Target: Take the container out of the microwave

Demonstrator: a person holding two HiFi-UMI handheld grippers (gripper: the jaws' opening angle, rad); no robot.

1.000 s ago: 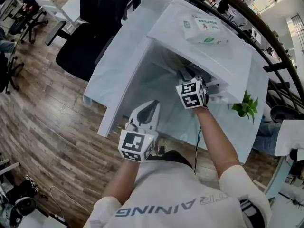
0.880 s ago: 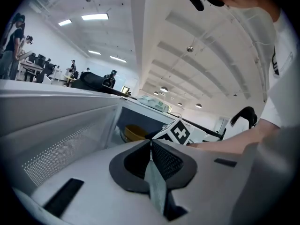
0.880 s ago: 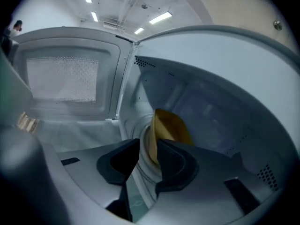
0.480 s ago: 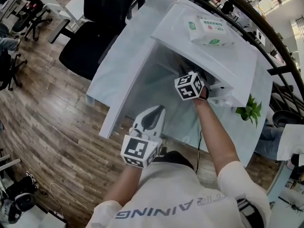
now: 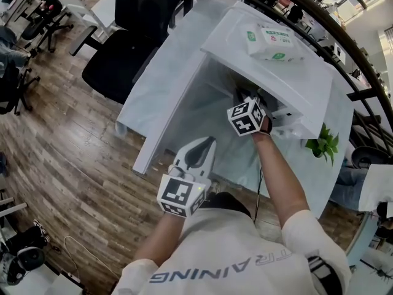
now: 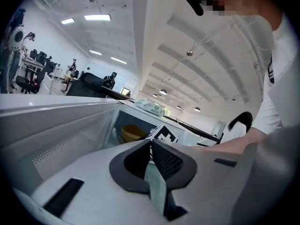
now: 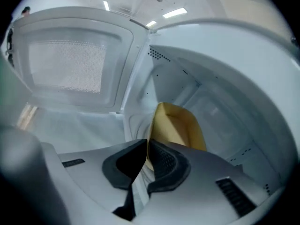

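Observation:
A yellow container stands inside the white microwave, whose door hangs open to the left. My right gripper reaches into the cavity. Its jaws are closing, and the container's near rim is pinched between the pads. In the head view the container is hidden behind the right gripper. My left gripper hovers in front of the open door with its jaws shut on nothing. The left gripper view shows the container deep in the cavity, beyond the left gripper.
A pack of wet wipes lies on top of the microwave. A small green plant stands at the table's right. A black office chair is beyond the table on the wooden floor.
The right gripper's marker cube has rolled a little at the microwave's mouth. The left gripper has stayed in about the same place.

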